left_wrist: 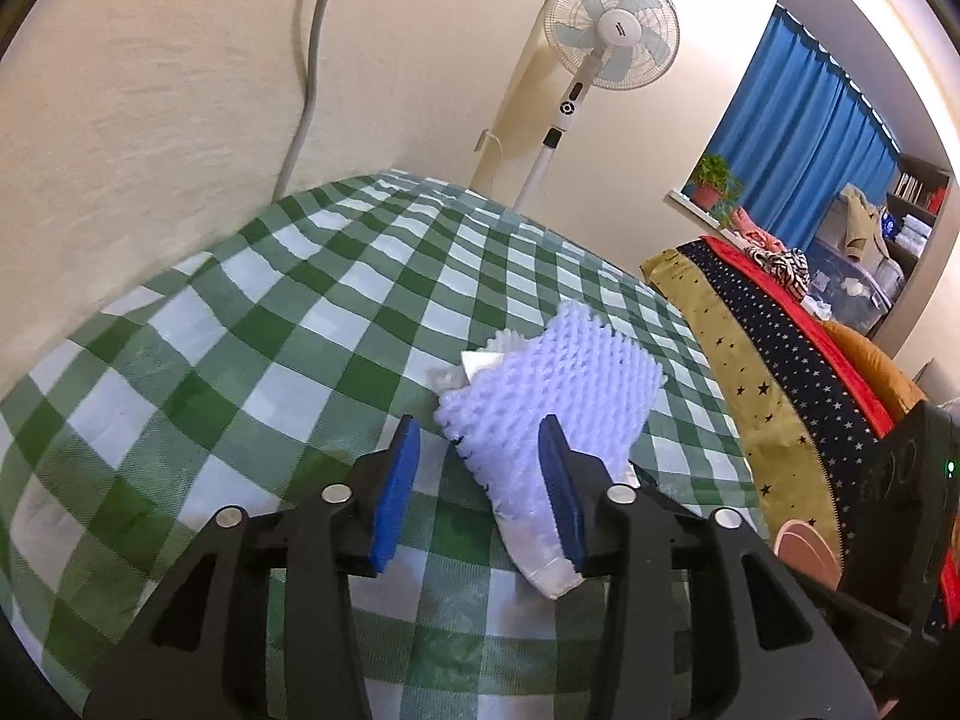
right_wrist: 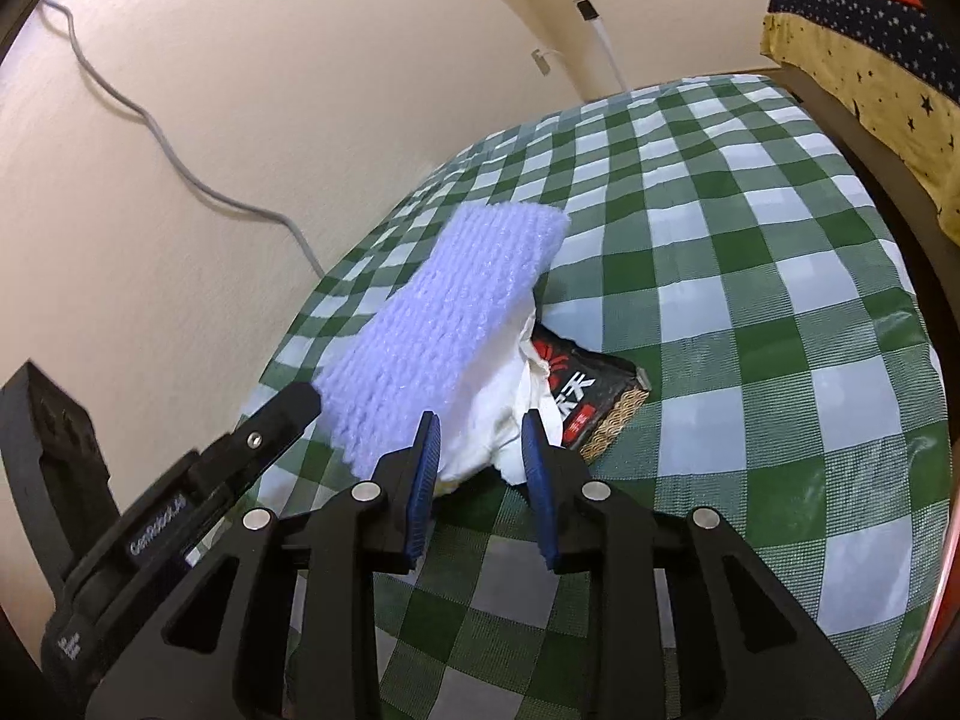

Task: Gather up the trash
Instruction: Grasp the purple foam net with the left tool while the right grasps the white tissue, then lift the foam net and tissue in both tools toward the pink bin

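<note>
A lavender foam net (left_wrist: 552, 378) lies on the green checked tablecloth (left_wrist: 240, 360). My left gripper (left_wrist: 480, 429) stands open around its near end; the right pad touches it and the left pad is clear of it. In the right wrist view the same foam net (right_wrist: 438, 312) rests over a crumpled white paper (right_wrist: 480, 396). My right gripper (right_wrist: 478, 420) is shut on that paper, a blue pad on either side. A black packet (right_wrist: 594, 396) with red and white print lies under the paper's right edge. One left finger (right_wrist: 288, 414) shows beside the net.
The cream wall (left_wrist: 150, 120) runs close along the table's left side, with a grey cable (left_wrist: 309, 60) hanging down it. A standing fan (left_wrist: 612, 30) is behind the table. A starred blanket (left_wrist: 780, 360) borders the right edge. The right gripper's black body (left_wrist: 900, 480) sits at far right.
</note>
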Demonstrator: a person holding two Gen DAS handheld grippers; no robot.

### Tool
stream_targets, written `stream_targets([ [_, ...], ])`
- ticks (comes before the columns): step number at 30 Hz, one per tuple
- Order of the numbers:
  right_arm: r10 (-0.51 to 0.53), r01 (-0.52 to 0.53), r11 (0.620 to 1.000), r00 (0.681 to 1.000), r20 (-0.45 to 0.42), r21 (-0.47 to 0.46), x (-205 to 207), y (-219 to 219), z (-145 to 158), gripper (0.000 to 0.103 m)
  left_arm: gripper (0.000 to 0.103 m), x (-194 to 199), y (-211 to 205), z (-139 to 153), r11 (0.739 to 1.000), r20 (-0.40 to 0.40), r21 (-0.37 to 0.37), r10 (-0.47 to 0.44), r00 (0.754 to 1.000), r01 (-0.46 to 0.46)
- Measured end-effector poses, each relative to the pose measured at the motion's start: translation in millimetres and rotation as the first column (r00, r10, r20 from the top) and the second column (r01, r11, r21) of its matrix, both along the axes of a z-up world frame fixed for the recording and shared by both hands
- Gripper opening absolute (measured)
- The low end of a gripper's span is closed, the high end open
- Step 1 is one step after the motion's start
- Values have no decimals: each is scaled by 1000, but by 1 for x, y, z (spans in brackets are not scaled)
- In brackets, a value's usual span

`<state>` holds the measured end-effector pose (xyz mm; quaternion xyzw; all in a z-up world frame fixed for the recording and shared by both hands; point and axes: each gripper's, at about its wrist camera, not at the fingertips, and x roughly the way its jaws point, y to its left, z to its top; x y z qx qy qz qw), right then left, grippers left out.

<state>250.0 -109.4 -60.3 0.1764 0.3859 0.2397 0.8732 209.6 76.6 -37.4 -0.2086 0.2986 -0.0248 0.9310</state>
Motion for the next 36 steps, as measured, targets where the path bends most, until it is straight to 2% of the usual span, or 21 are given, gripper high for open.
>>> stream_targets([
  [3, 16, -16, 1000, 1000, 0, -2, 0, 2, 0, 25, 43, 5, -1, -3, 1000, -16, -16, -6, 1000, 6],
  [7, 30, -30, 999, 1000, -7, -10, 0, 5, -1, 13, 40, 7, -7, -5, 999, -27, -17, -35, 999, 34],
  [9, 37, -37, 999, 999, -3, -14, -1, 6, -1, 9, 23, 7, -12, -4, 999, -25, -3, -54, 998, 54],
  [10, 38, -38, 999, 999, -2, -15, -1, 6, -1, 8, 23, 7, -15, -4, 998, -27, 4, -62, 998, 62],
  [12, 39, -39, 999, 999, 2, -17, -1, 6, -1, 3, 11, 6, -17, -3, 997, -26, 13, -71, 997, 72],
  [17, 19, -18, 999, 1000, 20, -32, -7, 5, 2, 2, 9, 1, -17, 0, 997, -25, 29, -66, 997, 67],
  [23, -21, 24, 998, 999, 43, -56, -20, -6, 10, 1, 8, -13, -6, 20, 999, 27, 20, -32, 999, 32],
  [36, -81, 101, 985, 986, 145, -138, -68, -26, 56, 1, 8, -59, -4, 65, 995, 102, 97, -13, 995, 3],
])
